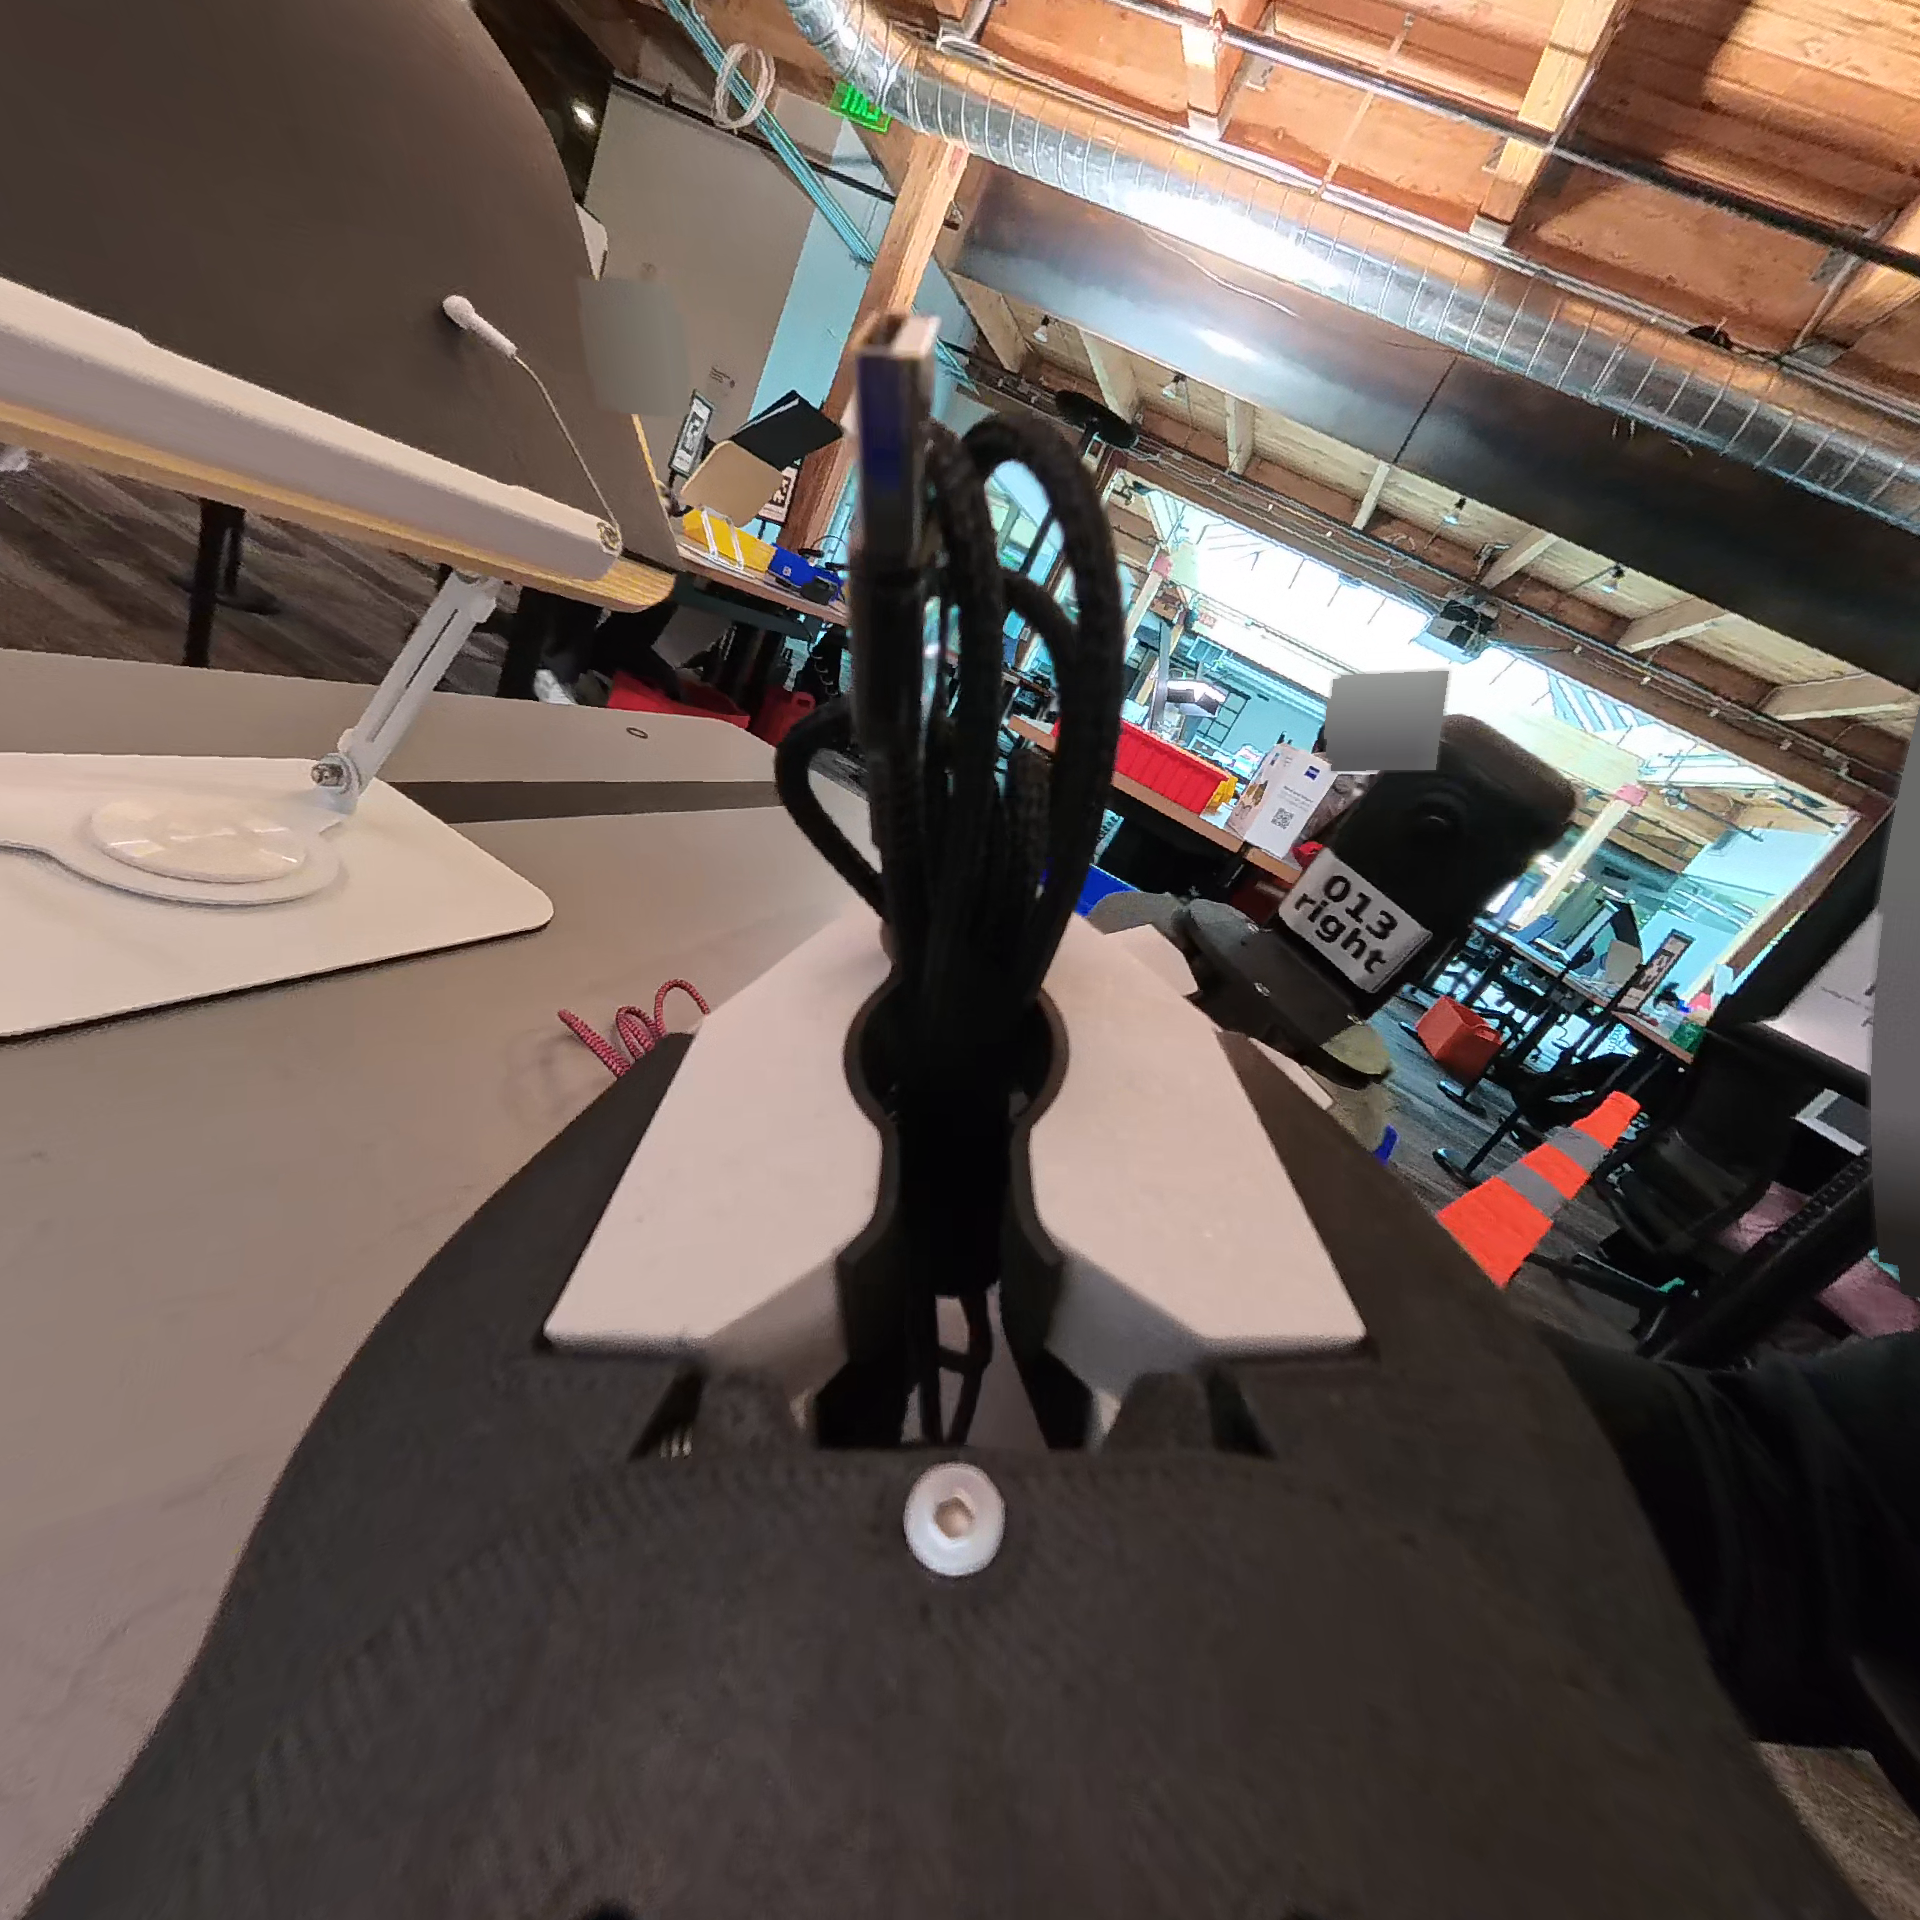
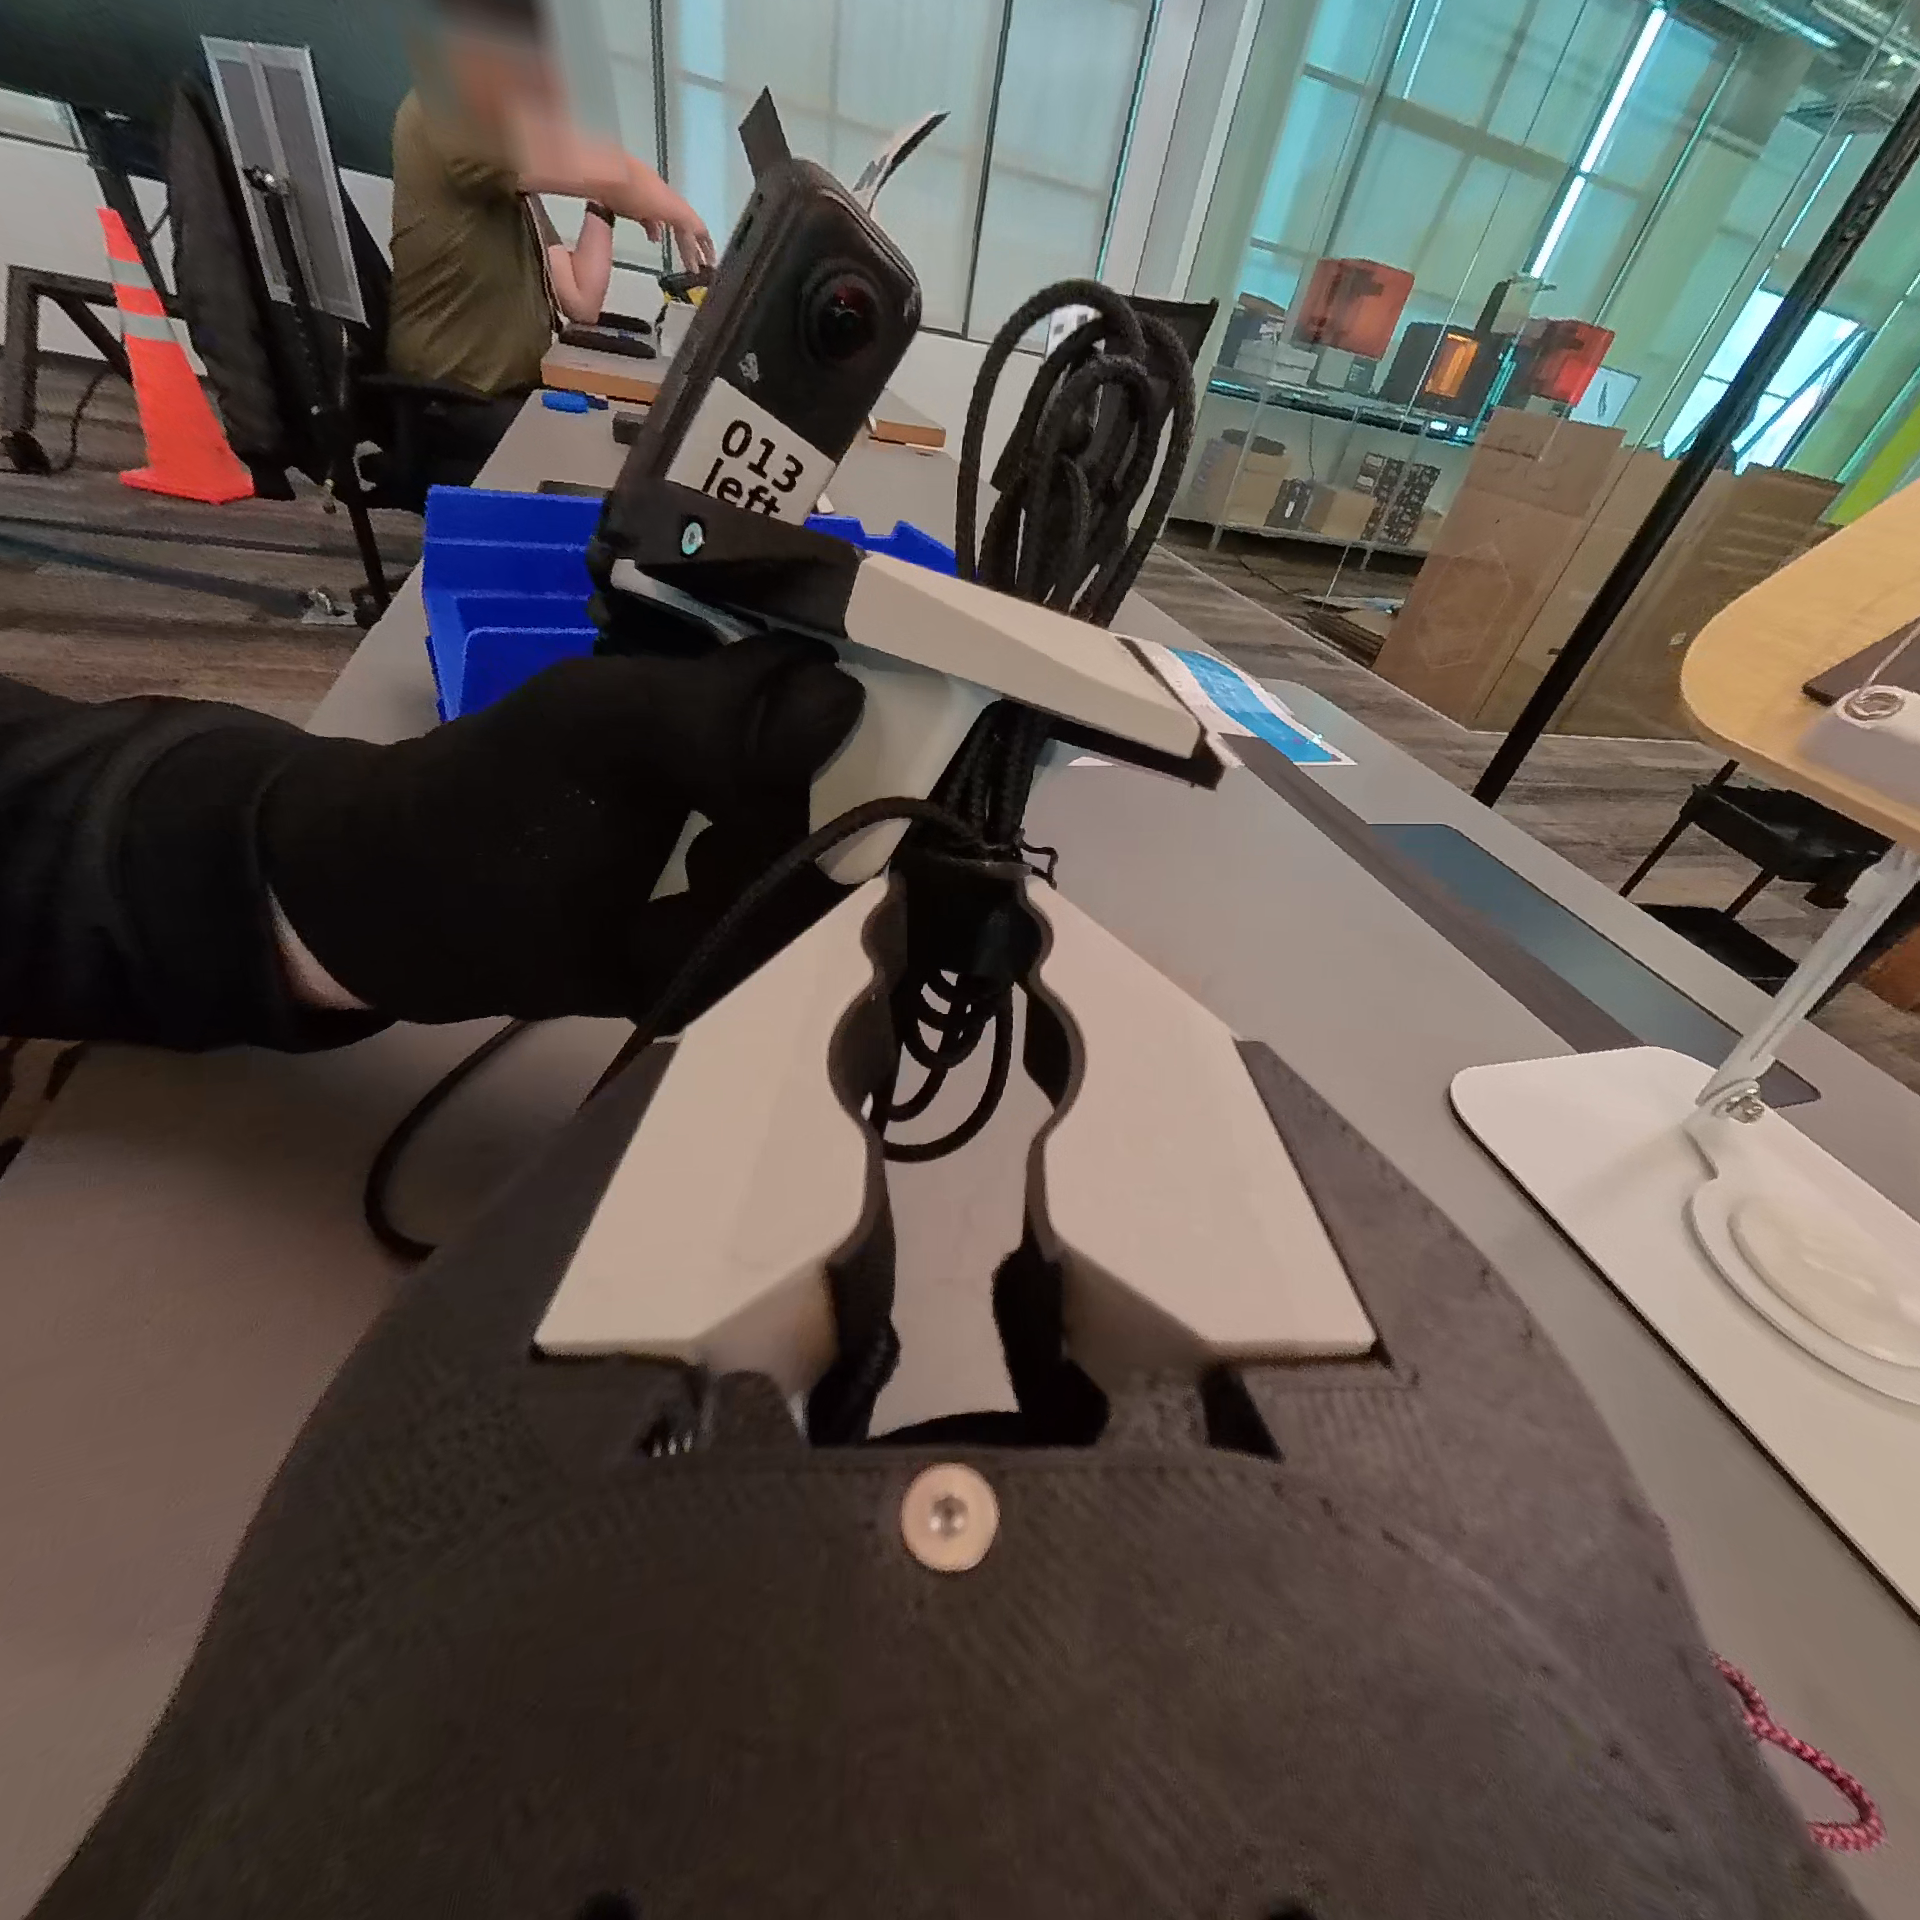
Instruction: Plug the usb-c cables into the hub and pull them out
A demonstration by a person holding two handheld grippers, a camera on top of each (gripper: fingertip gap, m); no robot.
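Note:
A bundle of black braided cables (image 1: 997,665) stands upright between the two grippers, with a metal plug (image 1: 891,416) sticking out at its top. My left gripper (image 1: 966,951) is shut on the middle of the bundle. In the right wrist view the left gripper (image 2: 1039,717), held by a black-gloved hand (image 2: 540,831), clamps the same bundle (image 2: 1070,457). My right gripper (image 2: 961,920) is closed on the tied lower end of the bundle, just under the left gripper. One black strand (image 2: 416,1174) trails down onto the grey table. No hub is visible.
A white stand base (image 1: 312,935) sits on the grey table (image 1: 260,1195); it also shows in the right wrist view (image 2: 1621,1174). A pink braided cable (image 1: 634,1023) lies near the grippers. A blue bin (image 2: 509,613), an orange cone (image 2: 166,395) and a seated person (image 2: 468,260) are farther off.

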